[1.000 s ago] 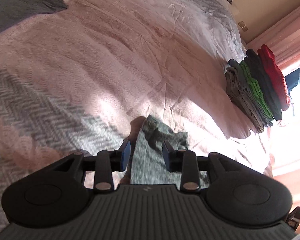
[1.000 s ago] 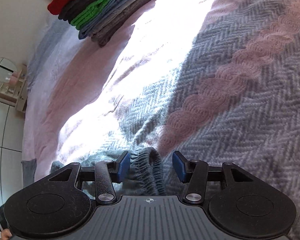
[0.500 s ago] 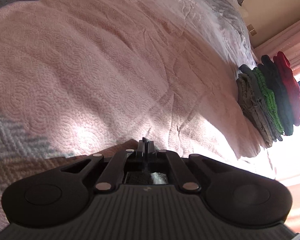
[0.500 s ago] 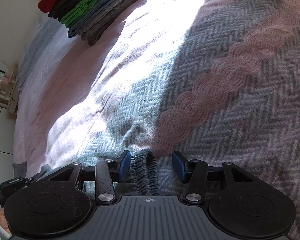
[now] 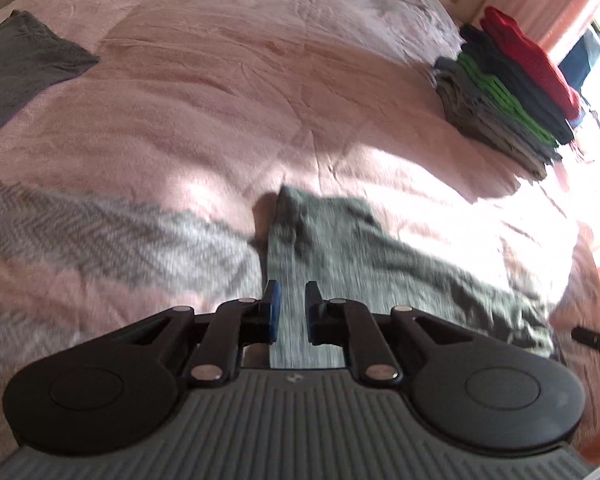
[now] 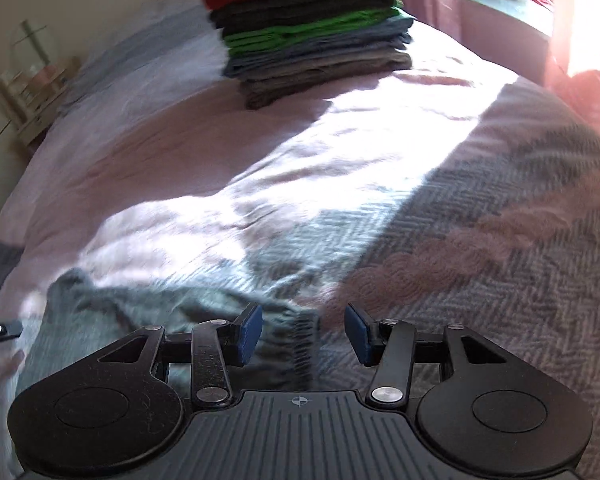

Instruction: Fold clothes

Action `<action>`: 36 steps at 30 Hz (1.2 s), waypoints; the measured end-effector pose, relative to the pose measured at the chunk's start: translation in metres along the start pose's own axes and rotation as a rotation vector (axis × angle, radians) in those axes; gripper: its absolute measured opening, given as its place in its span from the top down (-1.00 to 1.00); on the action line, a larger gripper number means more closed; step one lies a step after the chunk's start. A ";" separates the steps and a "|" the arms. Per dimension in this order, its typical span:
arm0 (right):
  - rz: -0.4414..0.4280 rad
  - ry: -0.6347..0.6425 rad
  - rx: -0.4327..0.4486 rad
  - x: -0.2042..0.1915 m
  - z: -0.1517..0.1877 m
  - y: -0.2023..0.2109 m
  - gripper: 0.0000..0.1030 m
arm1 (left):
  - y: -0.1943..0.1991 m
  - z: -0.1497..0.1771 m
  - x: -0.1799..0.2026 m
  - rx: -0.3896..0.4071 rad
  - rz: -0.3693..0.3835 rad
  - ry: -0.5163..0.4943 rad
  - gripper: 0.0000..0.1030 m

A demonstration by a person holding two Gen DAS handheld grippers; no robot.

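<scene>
Garment [image 5: 332,236] hem between spread right gripper [image 6: 303,330] | left gripper [image 5: 291,312] narrowly parted | bedspread [image 5: 220,112] open ahead

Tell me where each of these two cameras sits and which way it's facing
Left wrist: sits on the left gripper, looking forward across the bed; its jaws stand slightly apart over the grey-green garment, with the folded stack far right.
Right wrist: sits on the right gripper, facing the folded stack straight ahead; its jaws are wide apart, the garment's ribbed edge between them.
Shared: garment, stack, and pink and grey herringbone bedding. Only each gripper's own black frame shows.
</scene>
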State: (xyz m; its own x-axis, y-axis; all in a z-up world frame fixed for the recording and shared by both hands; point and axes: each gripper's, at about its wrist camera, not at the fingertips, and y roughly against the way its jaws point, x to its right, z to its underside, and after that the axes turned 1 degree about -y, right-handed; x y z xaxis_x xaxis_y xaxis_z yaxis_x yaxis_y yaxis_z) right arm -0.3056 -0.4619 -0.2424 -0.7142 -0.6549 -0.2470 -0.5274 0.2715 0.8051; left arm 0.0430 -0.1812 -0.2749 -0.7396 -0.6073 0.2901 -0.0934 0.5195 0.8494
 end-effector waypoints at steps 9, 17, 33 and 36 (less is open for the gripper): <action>0.102 0.130 -0.124 0.004 0.048 0.025 0.02 | 0.071 0.090 0.004 -0.046 -0.109 0.029 0.82; -0.075 0.156 -0.082 -0.037 0.053 0.039 0.02 | 0.078 0.102 0.038 -0.030 -0.011 -0.059 0.79; -0.011 0.028 -0.098 -0.073 0.081 0.054 0.01 | 0.073 0.103 0.042 -0.050 0.023 -0.099 0.46; 0.049 0.006 -0.146 -0.084 0.099 0.061 0.01 | 0.059 0.113 0.037 -0.142 0.027 -0.107 0.48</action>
State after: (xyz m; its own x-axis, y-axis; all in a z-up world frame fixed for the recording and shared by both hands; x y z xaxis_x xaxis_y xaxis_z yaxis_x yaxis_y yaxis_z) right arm -0.3233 -0.3202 -0.2256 -0.7343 -0.6480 -0.2024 -0.4190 0.1979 0.8862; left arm -0.0653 -0.1053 -0.2641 -0.8082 -0.5226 0.2713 0.0170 0.4398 0.8979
